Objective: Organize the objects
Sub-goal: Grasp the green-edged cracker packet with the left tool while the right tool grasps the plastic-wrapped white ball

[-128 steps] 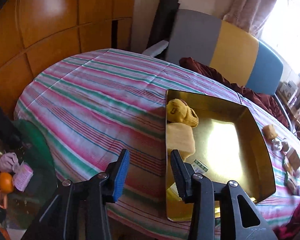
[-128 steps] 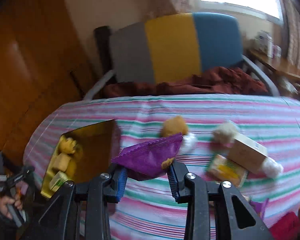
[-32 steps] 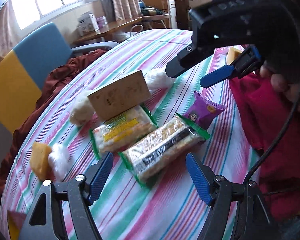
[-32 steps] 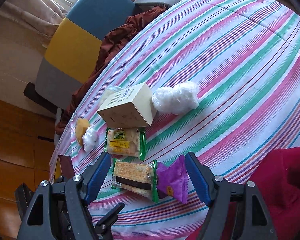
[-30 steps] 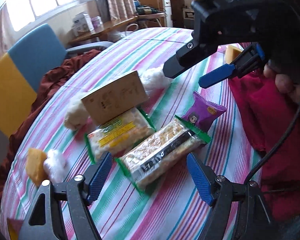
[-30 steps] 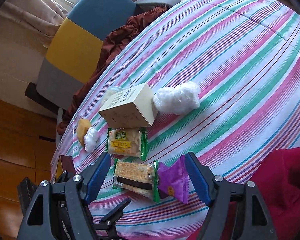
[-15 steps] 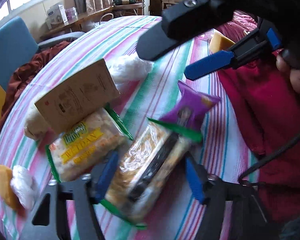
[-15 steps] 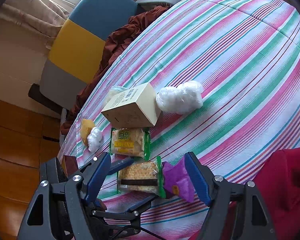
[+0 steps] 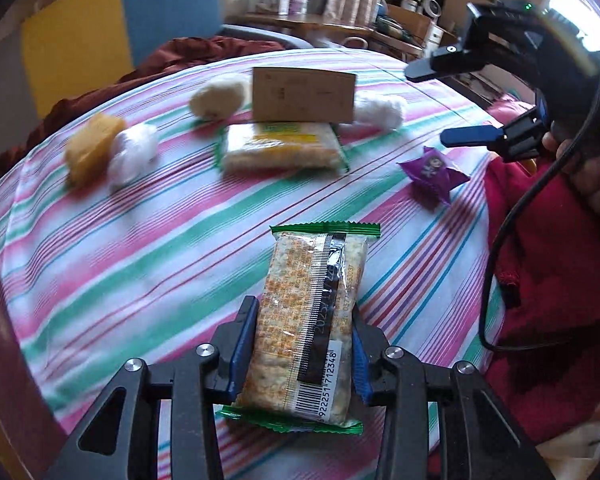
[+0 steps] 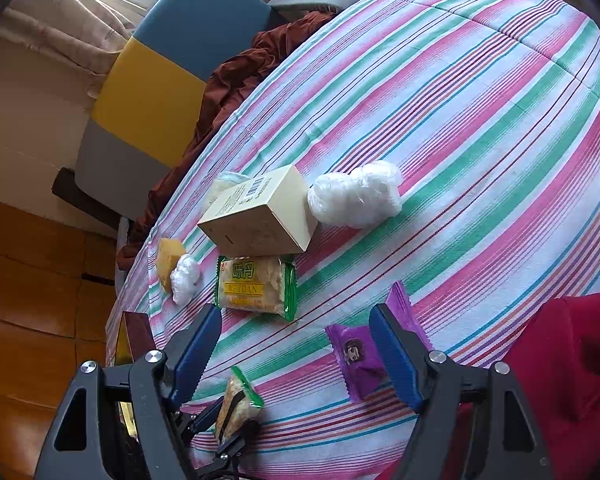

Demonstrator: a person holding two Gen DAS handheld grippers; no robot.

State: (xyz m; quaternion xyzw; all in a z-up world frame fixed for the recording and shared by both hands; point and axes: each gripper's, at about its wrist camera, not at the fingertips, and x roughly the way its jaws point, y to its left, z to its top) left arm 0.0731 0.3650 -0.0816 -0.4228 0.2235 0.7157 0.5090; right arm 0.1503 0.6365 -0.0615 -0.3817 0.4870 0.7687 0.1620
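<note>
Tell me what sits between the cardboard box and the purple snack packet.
Right wrist view: only bare striped tablecloth between cardboard box and purple snack packet; the yellow-labelled green-edged packet lies beside that stretch.

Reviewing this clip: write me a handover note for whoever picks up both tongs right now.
Left tongs: jaws have just closed on the green-edged cracker pack, which they hold lifted off the striped tablecloth.
Right tongs: open, nothing held, hovering over the purple snack packet.
On the cloth: purple packet, yellow-label cracker pack, cardboard box, large white wrapped bundle, yellow piece with a small white wrapped ball.
Done: cracker pack picked up.
Left: put it away, then clear everything above. Only a corner of the gold tray shows.
</note>
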